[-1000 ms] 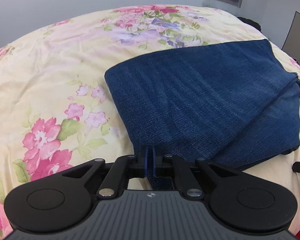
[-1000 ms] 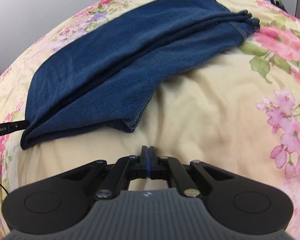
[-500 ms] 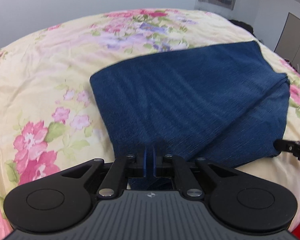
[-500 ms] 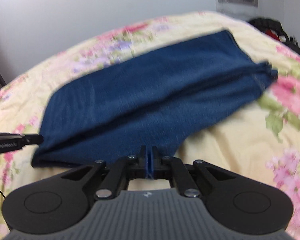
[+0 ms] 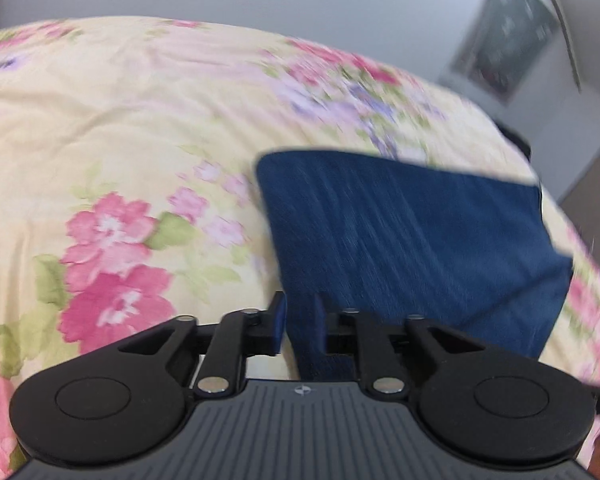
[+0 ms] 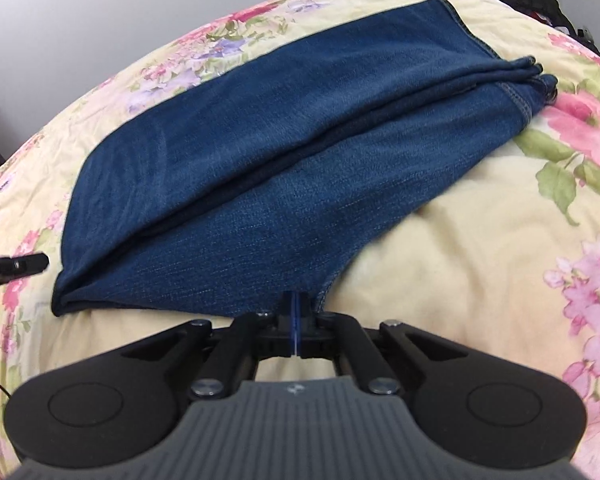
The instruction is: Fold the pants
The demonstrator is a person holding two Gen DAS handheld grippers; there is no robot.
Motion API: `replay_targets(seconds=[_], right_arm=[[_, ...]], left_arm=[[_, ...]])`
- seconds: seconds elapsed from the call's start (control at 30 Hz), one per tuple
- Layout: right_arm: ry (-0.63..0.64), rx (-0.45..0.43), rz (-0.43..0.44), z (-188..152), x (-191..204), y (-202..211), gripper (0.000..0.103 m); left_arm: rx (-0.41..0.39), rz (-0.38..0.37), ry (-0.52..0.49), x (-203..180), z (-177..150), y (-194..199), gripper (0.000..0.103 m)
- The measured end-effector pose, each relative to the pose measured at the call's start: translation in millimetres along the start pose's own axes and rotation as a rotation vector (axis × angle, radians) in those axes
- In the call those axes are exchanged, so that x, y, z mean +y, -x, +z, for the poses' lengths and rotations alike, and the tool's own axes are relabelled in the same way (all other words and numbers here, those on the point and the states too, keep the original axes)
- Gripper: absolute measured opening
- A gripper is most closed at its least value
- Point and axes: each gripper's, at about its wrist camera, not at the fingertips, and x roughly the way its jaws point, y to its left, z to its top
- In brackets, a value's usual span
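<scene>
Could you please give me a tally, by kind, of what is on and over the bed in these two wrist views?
Pants: 1, the folded blue jeans
Bed cover: 1, the floral bedspread
Grippers: 2, the left gripper, jaws just opened with denim between them, and the right gripper, shut
Total: 4

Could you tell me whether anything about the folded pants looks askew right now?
Yes: the upper layer of the pants lies slanted across the lower one instead of edge to edge, so the near edges splay apart.
</scene>
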Motion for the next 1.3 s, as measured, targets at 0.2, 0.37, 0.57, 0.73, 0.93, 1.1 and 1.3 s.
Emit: replay_targets(seconds=[0.2, 0.37, 0.57, 0.73, 0.93, 1.1, 1.3], right_arm=[[0.092, -0.059, 0.013, 24, -5, 24, 0.012], [0.173, -0.126, 0.010, 55, -14, 29, 0.017], [0.268, -0.149, 0.018, 91, -29, 7, 0.018], [0.351, -0.161, 0.004, 126, -29, -25, 0.017], [0.425, -0.169, 0.034, 171, -3, -81, 0.007], [0.467, -0.176, 0.037, 200, 13, -128, 0.000], [0.464, -0.141, 0.024, 211, 15, -168, 0.000]], left_arm=[[-0.016, -0.079, 0.177, 27, 26, -15, 0.052], [-0.017, -0.090, 0.205, 25, 35, -46, 0.061], [0.002, -0.155, 0.253, 34, 34, -76, 0.062], [0.005, -0.189, 0.290, 43, 35, -94, 0.062], [0.022, -0.225, 0.301, 47, 44, -105, 0.041], [0.002, -0.209, 0.281, 43, 43, -105, 0.030], [0.005, -0.225, 0.301, 50, 42, -106, 0.025]])
